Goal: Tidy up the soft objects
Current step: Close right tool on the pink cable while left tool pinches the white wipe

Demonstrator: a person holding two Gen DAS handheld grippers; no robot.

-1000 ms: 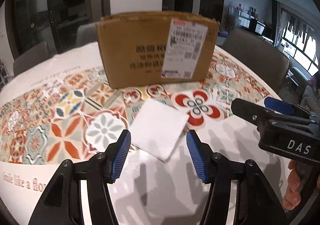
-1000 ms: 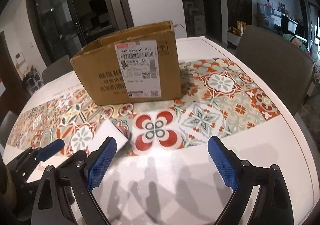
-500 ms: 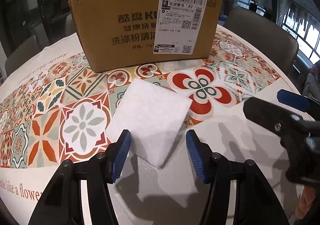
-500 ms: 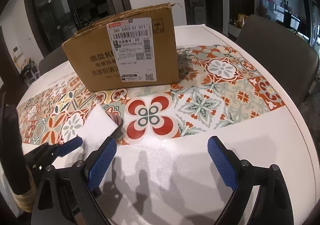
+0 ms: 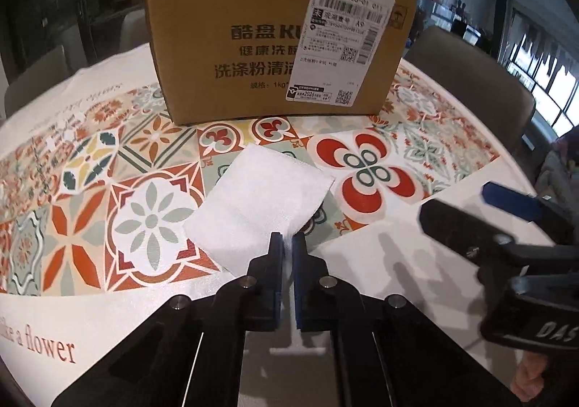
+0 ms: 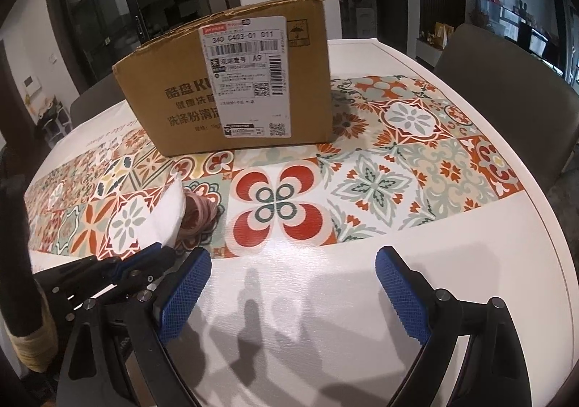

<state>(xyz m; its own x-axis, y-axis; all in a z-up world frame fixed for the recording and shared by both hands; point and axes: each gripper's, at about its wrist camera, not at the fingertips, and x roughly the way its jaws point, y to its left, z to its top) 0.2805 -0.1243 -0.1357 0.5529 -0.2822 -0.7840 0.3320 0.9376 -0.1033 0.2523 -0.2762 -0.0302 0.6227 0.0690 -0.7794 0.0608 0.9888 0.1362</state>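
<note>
A white folded cloth (image 5: 260, 200) lies on the patterned tablecloth in front of a brown cardboard box (image 5: 275, 56). My left gripper (image 5: 287, 240) is shut on the cloth's near corner. The right wrist view shows the cloth (image 6: 163, 219) lifted at its near edge, with pink rubber bands (image 6: 199, 213) showing beneath it. My right gripper (image 6: 293, 266) is open and empty above the bare white table to the right; it also shows in the left wrist view (image 5: 506, 219).
The box (image 6: 231, 85) stands upright behind the cloth, with a white shipping label. Grey chairs (image 6: 506, 81) stand around the round table. The table edge (image 6: 557, 262) curves on the right.
My left gripper moved forward and shut on the cloth's near corner, lifting that edge. My right gripper stayed open and shifted slightly closer to the table.
</note>
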